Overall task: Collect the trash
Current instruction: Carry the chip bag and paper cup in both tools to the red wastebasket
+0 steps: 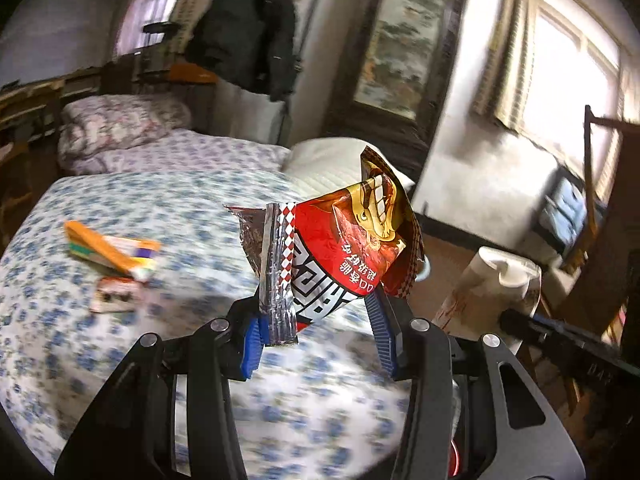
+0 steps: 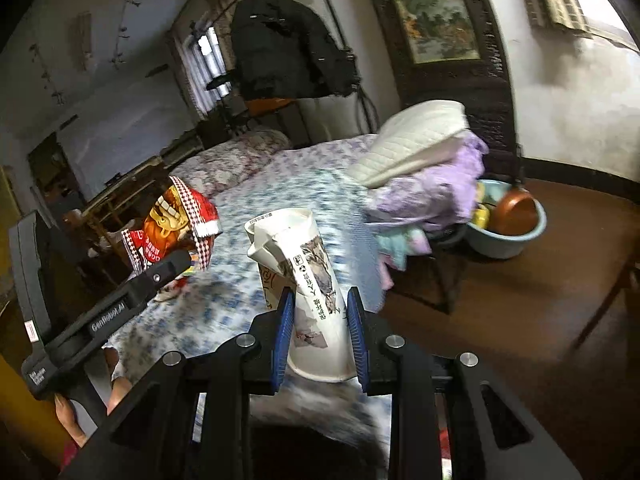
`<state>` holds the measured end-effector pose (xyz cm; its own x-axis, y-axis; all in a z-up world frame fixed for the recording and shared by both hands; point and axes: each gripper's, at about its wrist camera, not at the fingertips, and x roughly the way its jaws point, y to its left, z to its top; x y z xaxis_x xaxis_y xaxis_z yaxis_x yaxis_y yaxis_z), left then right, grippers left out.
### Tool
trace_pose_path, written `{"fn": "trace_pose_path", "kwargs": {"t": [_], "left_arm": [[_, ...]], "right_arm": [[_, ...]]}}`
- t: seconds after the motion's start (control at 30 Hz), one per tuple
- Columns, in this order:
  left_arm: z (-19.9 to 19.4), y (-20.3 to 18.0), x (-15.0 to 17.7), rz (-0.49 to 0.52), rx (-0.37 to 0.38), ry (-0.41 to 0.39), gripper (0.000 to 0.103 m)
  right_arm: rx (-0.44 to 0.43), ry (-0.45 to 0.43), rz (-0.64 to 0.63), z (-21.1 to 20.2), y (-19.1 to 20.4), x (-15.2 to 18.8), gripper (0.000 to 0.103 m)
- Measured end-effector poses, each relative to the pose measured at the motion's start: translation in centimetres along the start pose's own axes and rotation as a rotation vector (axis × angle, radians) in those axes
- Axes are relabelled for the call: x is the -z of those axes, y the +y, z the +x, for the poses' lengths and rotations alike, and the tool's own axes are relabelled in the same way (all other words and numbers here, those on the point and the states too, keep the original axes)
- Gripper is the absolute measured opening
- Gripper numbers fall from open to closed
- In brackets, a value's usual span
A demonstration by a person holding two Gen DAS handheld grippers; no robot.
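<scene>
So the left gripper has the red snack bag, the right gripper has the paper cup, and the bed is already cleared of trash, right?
Not quite. The left gripper does hold the red snack bag and the right gripper the paper cup, but the bed is not cleared: the left wrist view shows an orange wrapper and a small packet lying on the floral sheet.

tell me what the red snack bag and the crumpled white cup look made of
Red snack bag: glossy plastic film with a foil lining, judging by its silvery inner seam. Crumpled white printed cup: likely matte coated paper, since its rim holds sharp creases.
</scene>
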<state>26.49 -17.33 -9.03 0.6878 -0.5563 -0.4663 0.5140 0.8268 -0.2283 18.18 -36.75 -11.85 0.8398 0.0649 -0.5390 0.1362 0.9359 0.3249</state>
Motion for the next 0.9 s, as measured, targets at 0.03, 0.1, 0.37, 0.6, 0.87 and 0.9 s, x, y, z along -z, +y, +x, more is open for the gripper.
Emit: {"fn": "trace_pose_path", "kwargs": {"t": [0.03,0.1,0.37,0.6,0.87,0.9], "left_arm": [[0.3,-1.1,0.3,0.021,0.009,0.006,0.046],[0.7,-3.0,0.9,0.051,0.04,0.025,0.046],[2.6,-8.3,3.4,0.119,0.219,0.152,0.046],[4.8,-13.6,6.7,0.329,0.297,0.354,0.046],[5.1,-14.4,7.8,0.382,0.31,0.384,0.046],[5.3,-14.7,7.9,0.387,0.314,0.393,0.046]], "right_arm": [[0.015,0.002,0.003,-0.4,-0.7,0.1,0.027],[0.054,0.01,0.017,-1.7,-2.7,0.5,0.027],[0.205,0.049,0.123,-5.6,-10.2,4.5,0.027],[0.308,0.176,0.209,-4.1,-15.2,8.4,0.027],[0.329,0.463,0.286,1.6,-17.7,14.3,0.028],[0.31,0.524,0.304,2.6,-17.9,15.3,0.03]]}}
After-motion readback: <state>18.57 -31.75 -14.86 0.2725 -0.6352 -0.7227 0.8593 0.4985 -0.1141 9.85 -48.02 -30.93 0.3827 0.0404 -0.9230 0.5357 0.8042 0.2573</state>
